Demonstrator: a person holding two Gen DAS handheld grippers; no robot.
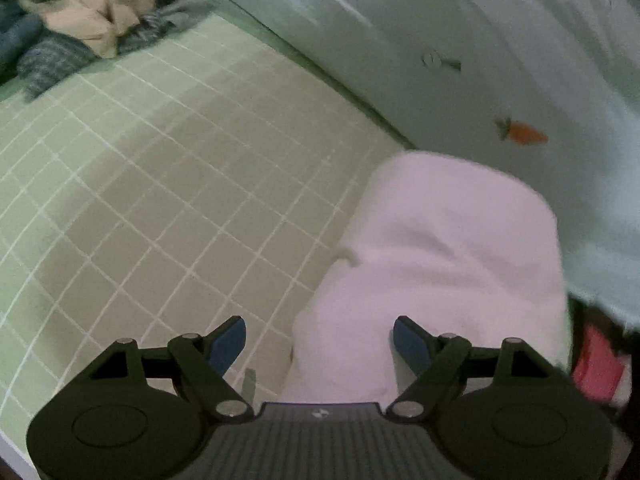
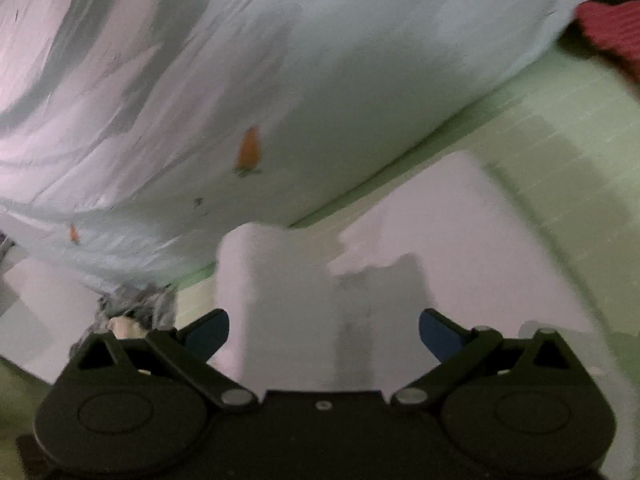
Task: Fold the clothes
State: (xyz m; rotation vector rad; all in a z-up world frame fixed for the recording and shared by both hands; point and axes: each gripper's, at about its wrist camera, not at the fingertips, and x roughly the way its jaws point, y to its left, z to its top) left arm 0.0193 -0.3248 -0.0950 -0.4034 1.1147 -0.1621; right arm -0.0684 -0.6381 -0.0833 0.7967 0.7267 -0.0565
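Pink garment (image 1: 436, 264) lies on a green grid-checked bed sheet (image 1: 160, 184), right up against a white quilt with carrot prints (image 1: 500, 60) along the far side. It looks partly folded already — a compact, rounded bundle in the left wrist view. In the right wrist view a rolled or doubled edge of the pink garment (image 2: 272, 300) rises between the fingers, with a flatter panel spreading to the right.

Left gripper (image 1: 320, 344): jaws spread wide, nothing between them, hovering at the near left edge of the bundle; cannot tell if a finger touches cloth. Right gripper (image 2: 324, 336): jaws also spread, the raised fold sitting in the gap but not pinched.

Handling, as a judgement: soft, thick, fleecy-looking fabric — light, limp, no stiffness, nothing fragile. It will sag and unroll if lifted by one point, and it likely drags on the sheet rather than sliding cleanly. Best hold is on a doubled edge or corner, pinching through all layers; the raised fold in front of the right gripper looks like the obvious spot, with the left taking the near edge of the bundle so both ends lift level.

Pile of other clothes (image 1: 92, 20), grey and beige, sits well apart at the far corner of the bed. Something red (image 1: 596, 364) lies beyond the garment's right side. Frames are blurred; seams are not readable.
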